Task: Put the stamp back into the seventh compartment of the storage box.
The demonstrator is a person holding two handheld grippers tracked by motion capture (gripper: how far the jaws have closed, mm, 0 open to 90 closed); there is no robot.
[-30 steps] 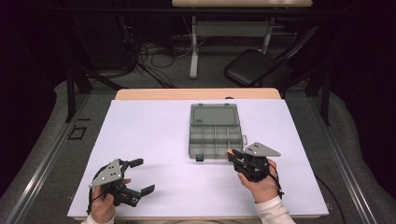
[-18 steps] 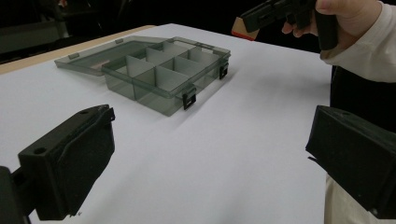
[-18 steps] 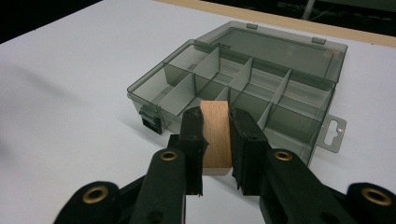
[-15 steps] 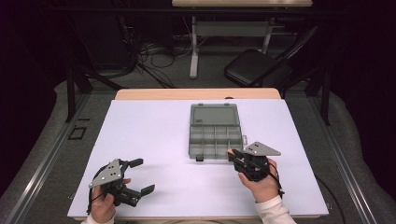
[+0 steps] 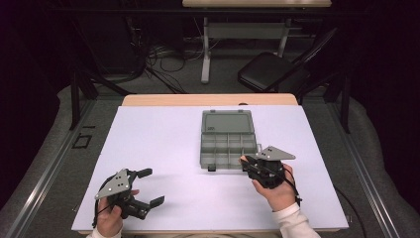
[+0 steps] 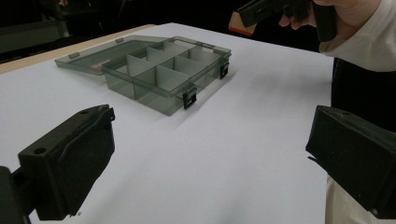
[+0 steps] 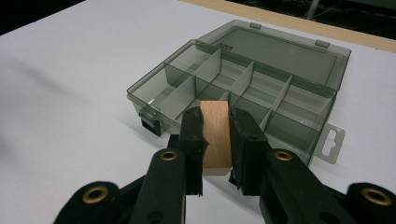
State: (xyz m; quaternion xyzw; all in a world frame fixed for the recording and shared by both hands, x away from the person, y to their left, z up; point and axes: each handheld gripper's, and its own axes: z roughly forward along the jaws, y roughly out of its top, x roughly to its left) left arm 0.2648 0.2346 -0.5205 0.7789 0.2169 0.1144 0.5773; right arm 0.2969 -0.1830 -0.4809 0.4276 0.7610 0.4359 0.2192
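Table (image 5: 158, 148): a flat, matte white sheet is seen across the centre of the high view, with a pale wooden edge exposed along its upper side.
Organiser box (image 5: 228, 148): a rectangular case of smoky, translucent grey plastic is placed at the centre of the high view, slightly right of the middle. It lies open, its flat lid (image 5: 227, 121) folded back flat on the table toward the upper side. The tray is divided by thin upright walls into compartments, and nothing can be made out inside them. Small dark latches are fitted on its lower edge and a hanging tab with a slot is seen at one end in the right gripper view.
Left hand-held gripper (image 5: 148, 187): a black, angular tool with a grey three-cornered plate is held at the lower left of the high view, well apart from the box. Its blocky jaws are spread wide with nothing between them, as seen at the lower corners of the left gripper view.
Right hand-held gripper (image 5: 246, 164): held at the lower right of the high view, just beside the box's lower right corner. Its jaws are closed narrowly on the block.
Wooden block (image 7: 215, 133): a small, smooth rectangular piece of light brown wood with fine grain is pinched upright between the right jaws at the centre of the right gripper view.
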